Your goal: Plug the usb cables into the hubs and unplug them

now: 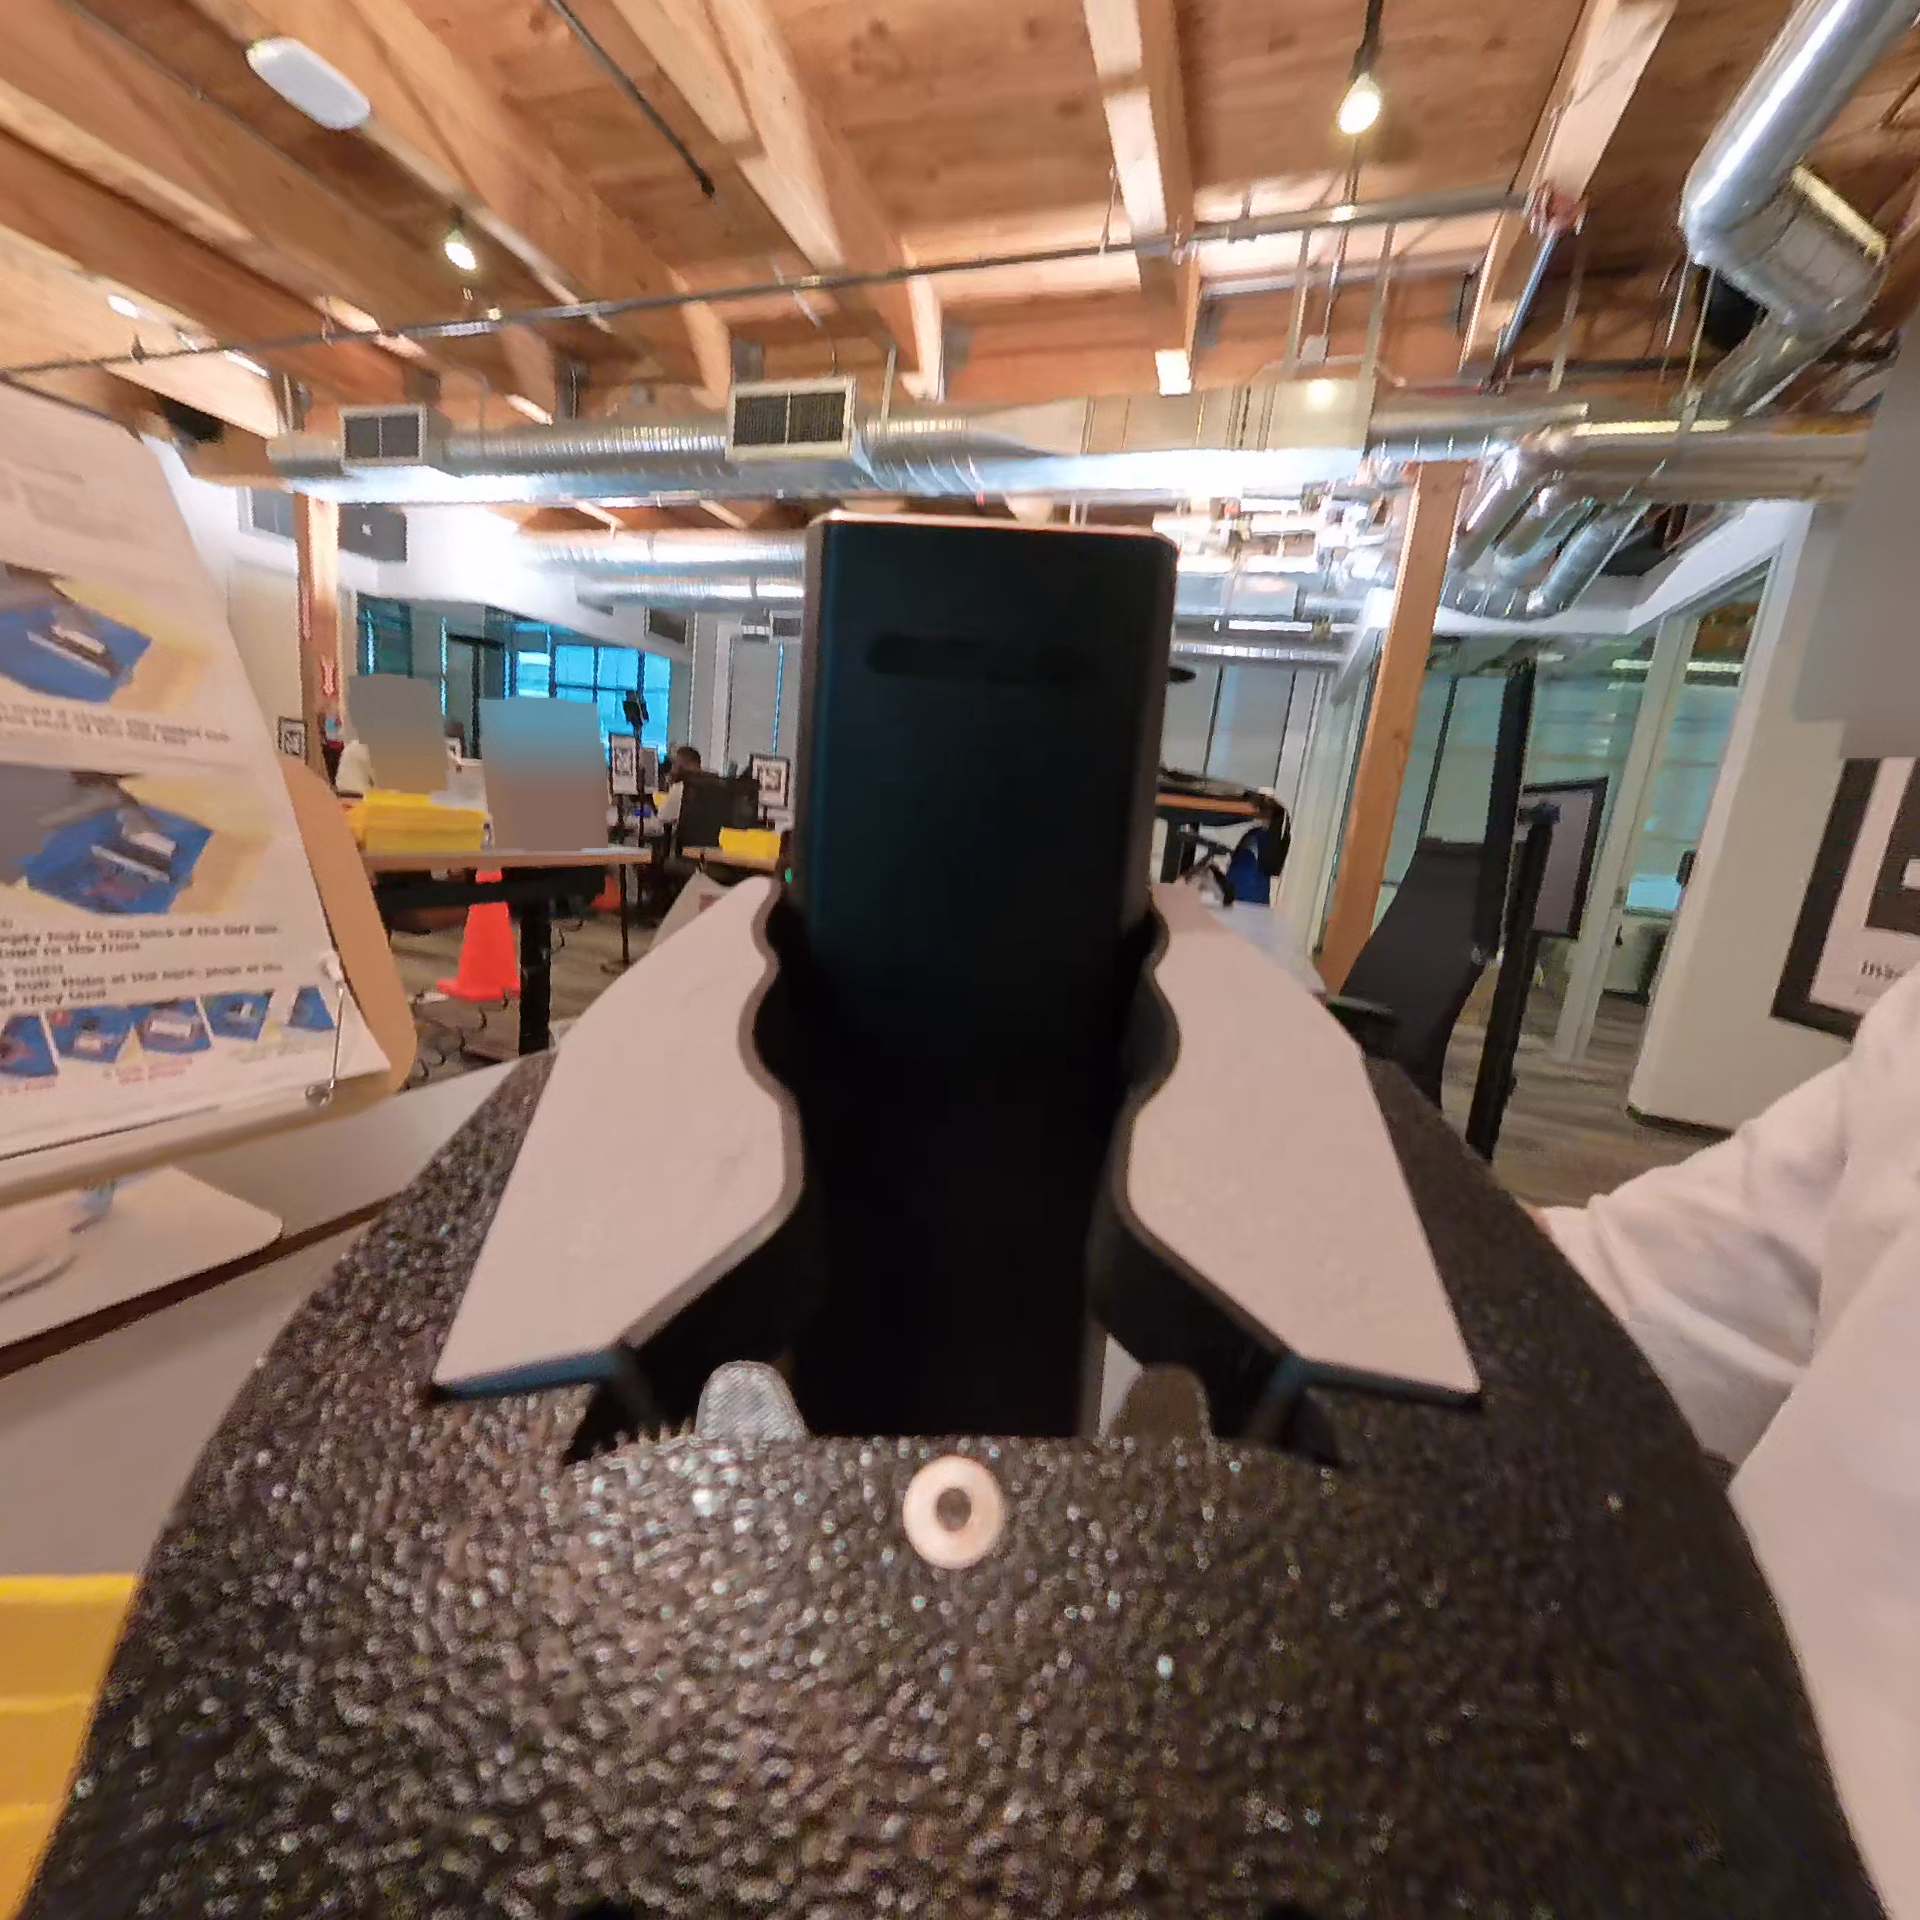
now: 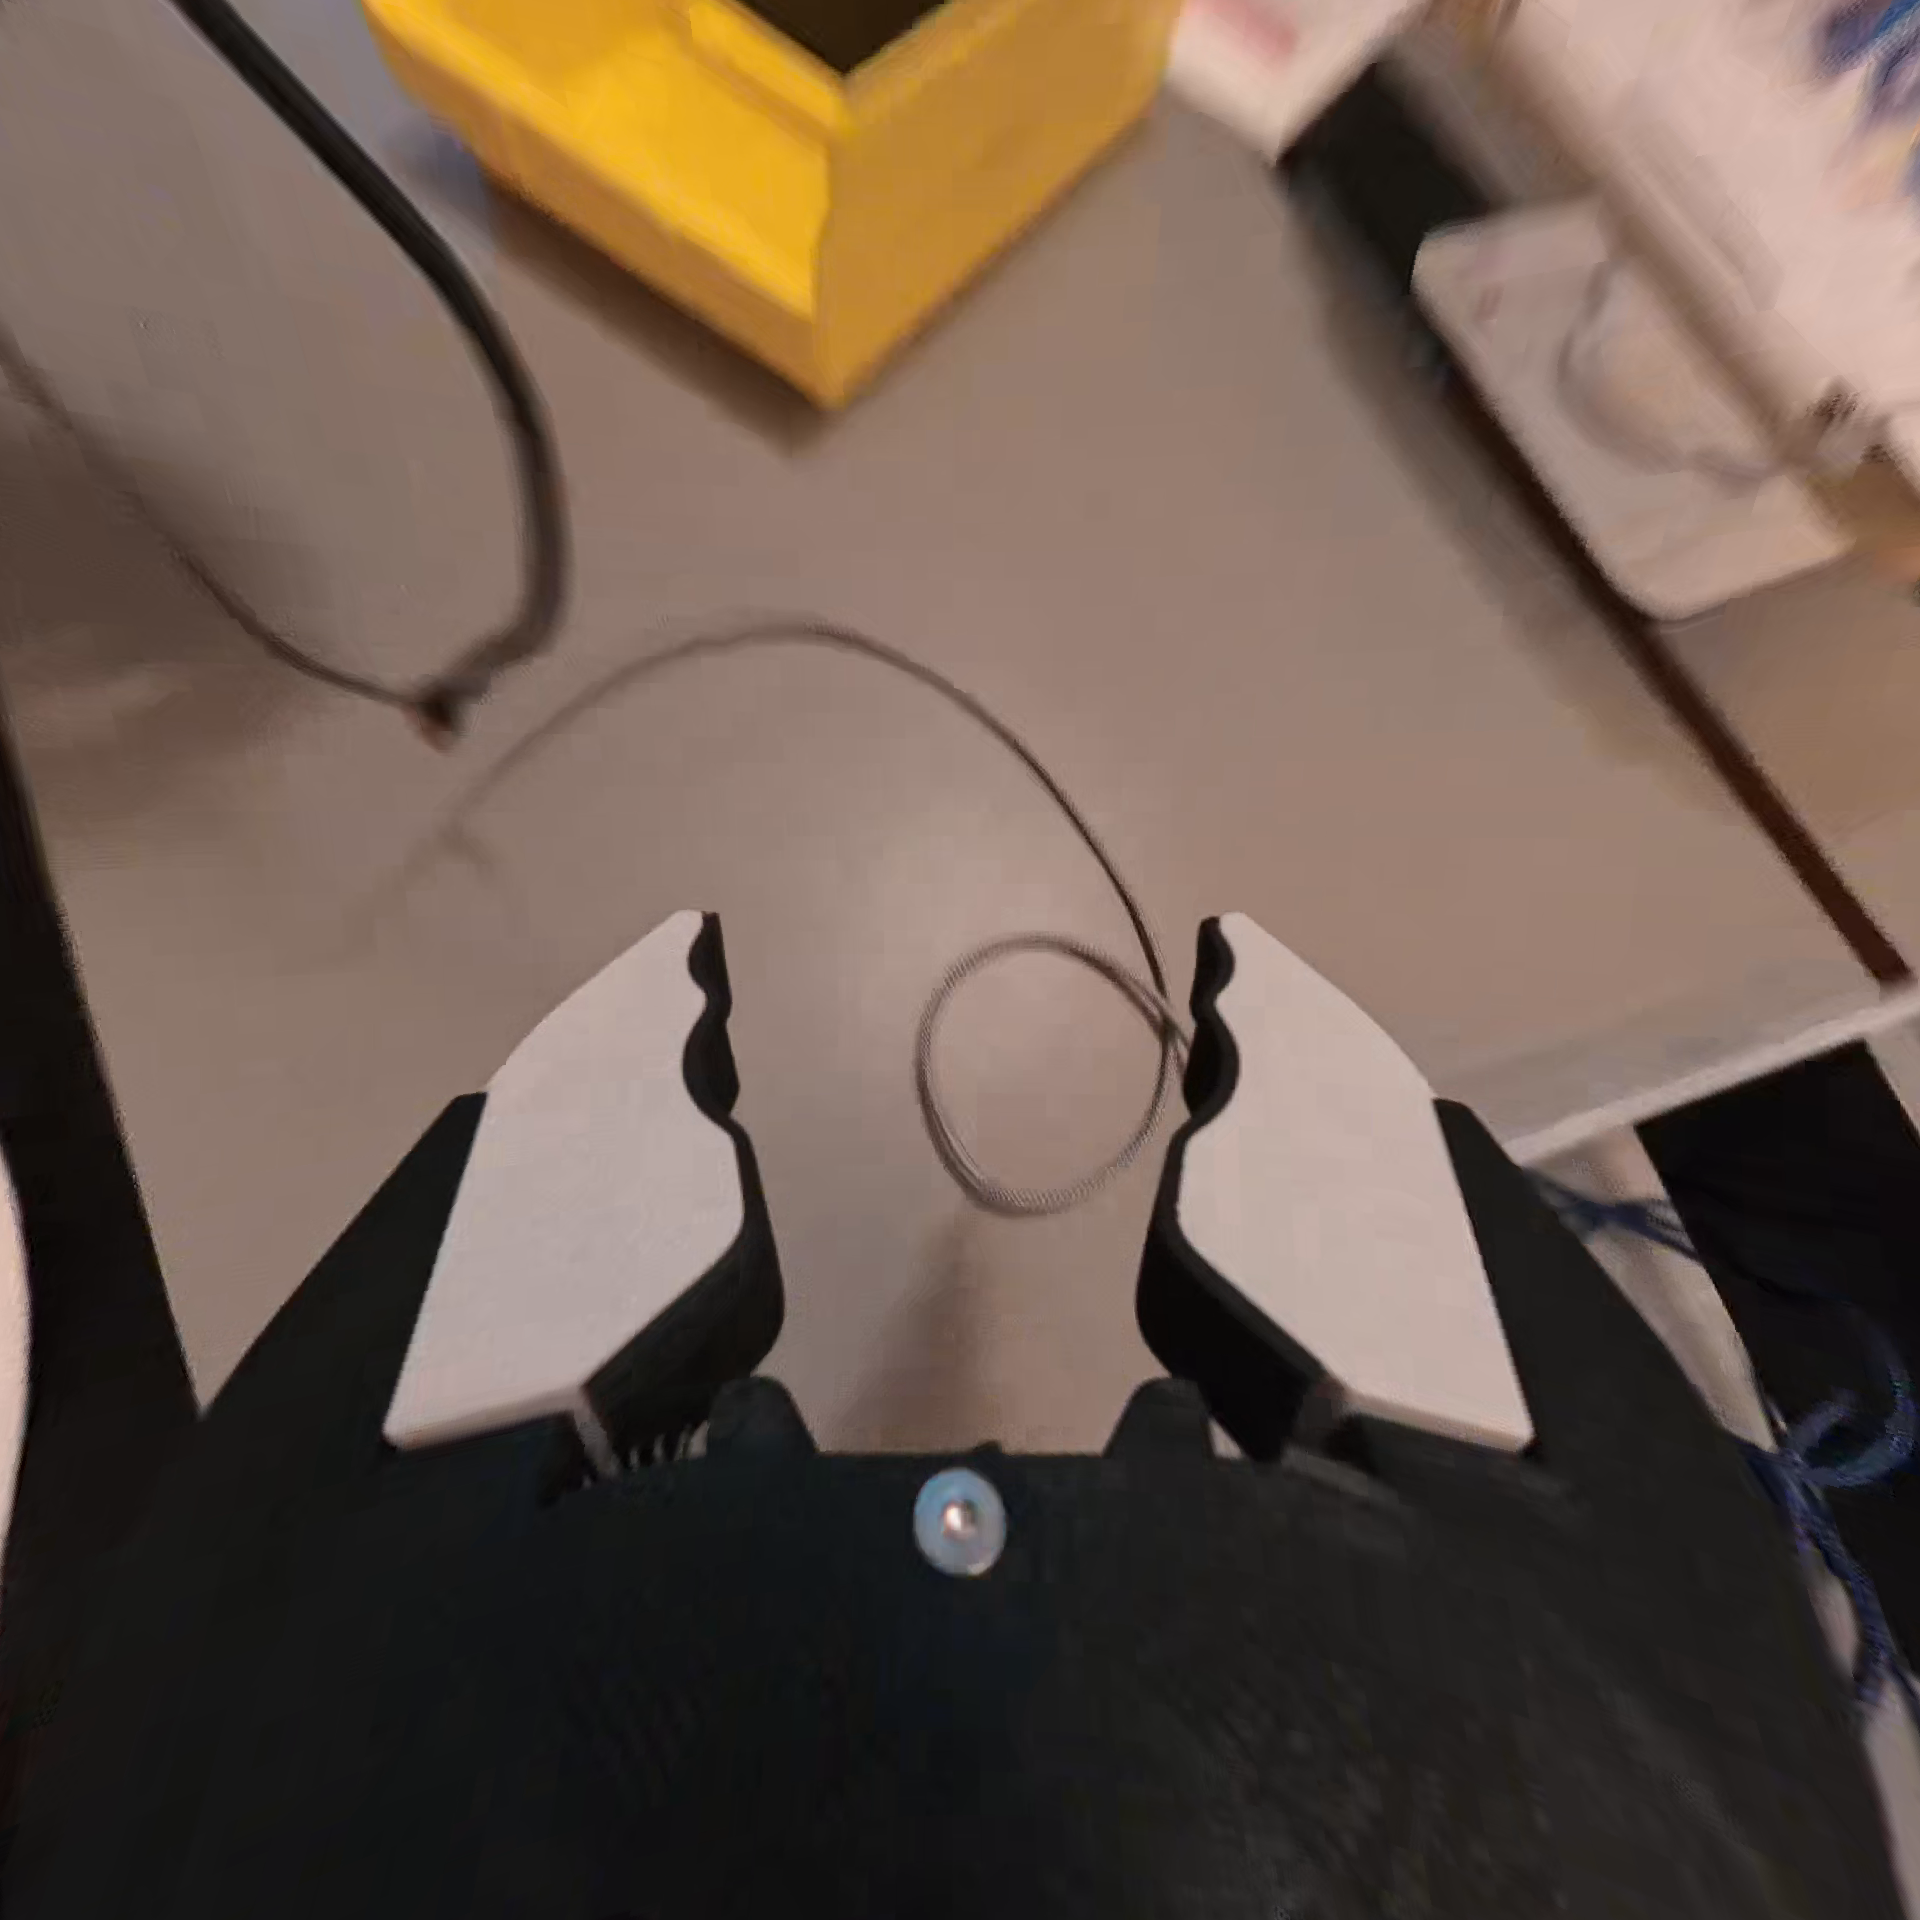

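Left gripper (image 1: 961,935) clamps dark hub (image 1: 982,831), raised upright, pointing into the room. Right gripper (image 2: 956,997) spread wide, empty, above grey table (image 2: 1039,582); thin cable (image 2: 1039,1081) looped between its fingers, yellow bin (image 2: 790,177) beyond.

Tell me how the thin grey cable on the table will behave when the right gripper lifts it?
The thin grey cable lies in a loop and a long curve, so it is probably floppy and light. It may slip between the fingers of the open right gripper.
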